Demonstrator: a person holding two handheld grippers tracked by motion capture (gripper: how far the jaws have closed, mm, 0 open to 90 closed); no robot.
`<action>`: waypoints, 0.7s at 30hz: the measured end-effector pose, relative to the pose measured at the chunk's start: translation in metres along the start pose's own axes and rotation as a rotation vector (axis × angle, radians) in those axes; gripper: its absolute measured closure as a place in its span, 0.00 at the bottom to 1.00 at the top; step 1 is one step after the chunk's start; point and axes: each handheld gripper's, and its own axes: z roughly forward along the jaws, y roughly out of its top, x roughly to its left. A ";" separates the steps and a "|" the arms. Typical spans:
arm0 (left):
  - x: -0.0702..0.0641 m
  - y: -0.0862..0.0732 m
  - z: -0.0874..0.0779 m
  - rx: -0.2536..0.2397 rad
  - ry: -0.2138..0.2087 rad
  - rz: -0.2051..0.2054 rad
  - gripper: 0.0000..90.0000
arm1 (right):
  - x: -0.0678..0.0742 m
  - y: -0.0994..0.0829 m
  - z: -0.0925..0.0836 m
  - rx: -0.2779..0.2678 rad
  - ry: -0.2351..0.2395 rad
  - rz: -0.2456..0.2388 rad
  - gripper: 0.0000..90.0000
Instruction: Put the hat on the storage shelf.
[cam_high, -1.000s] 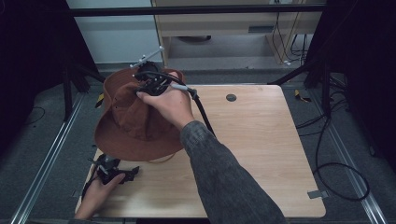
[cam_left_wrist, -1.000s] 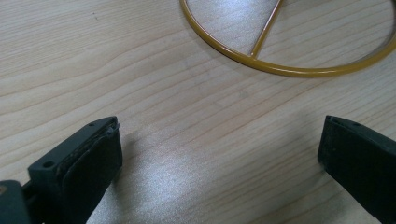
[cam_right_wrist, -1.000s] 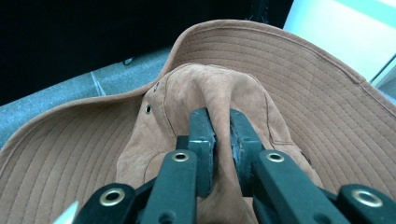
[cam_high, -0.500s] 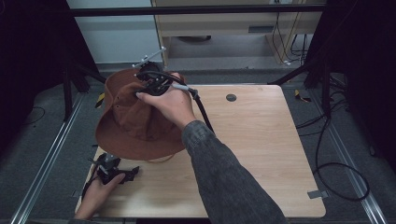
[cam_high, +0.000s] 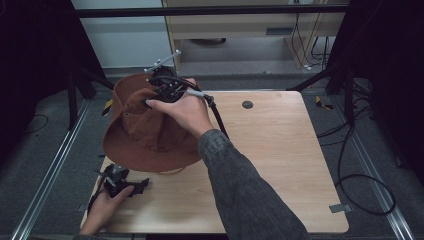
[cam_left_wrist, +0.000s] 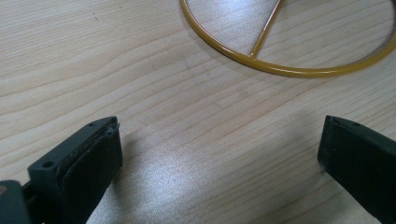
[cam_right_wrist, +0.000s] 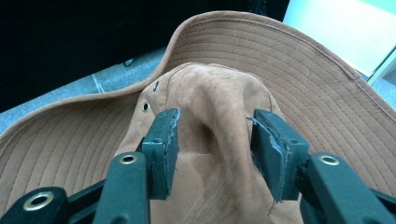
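The thin yellow metal ring runs off the left gripper view's top and right edges; the floppy brown suede brimmed hat hides most of it in the high view's left half.

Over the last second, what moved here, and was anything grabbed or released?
Nothing clearly moved. The right gripper still pinches the hat crown, holding it up at the table's far left. The left gripper stays open, low at the near left edge, by a yellow ring.
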 end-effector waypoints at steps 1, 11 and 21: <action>0.000 0.000 0.000 0.000 0.000 0.000 0.00 | -0.001 0.000 -0.001 -0.002 0.000 0.004 0.56; 0.000 0.000 0.000 0.006 -0.002 0.005 0.00 | -0.001 -0.003 -0.010 -0.008 -0.022 0.010 0.45; 0.000 0.000 0.000 0.000 -0.001 -0.001 0.00 | -0.002 -0.014 -0.031 -0.014 -0.033 0.007 0.31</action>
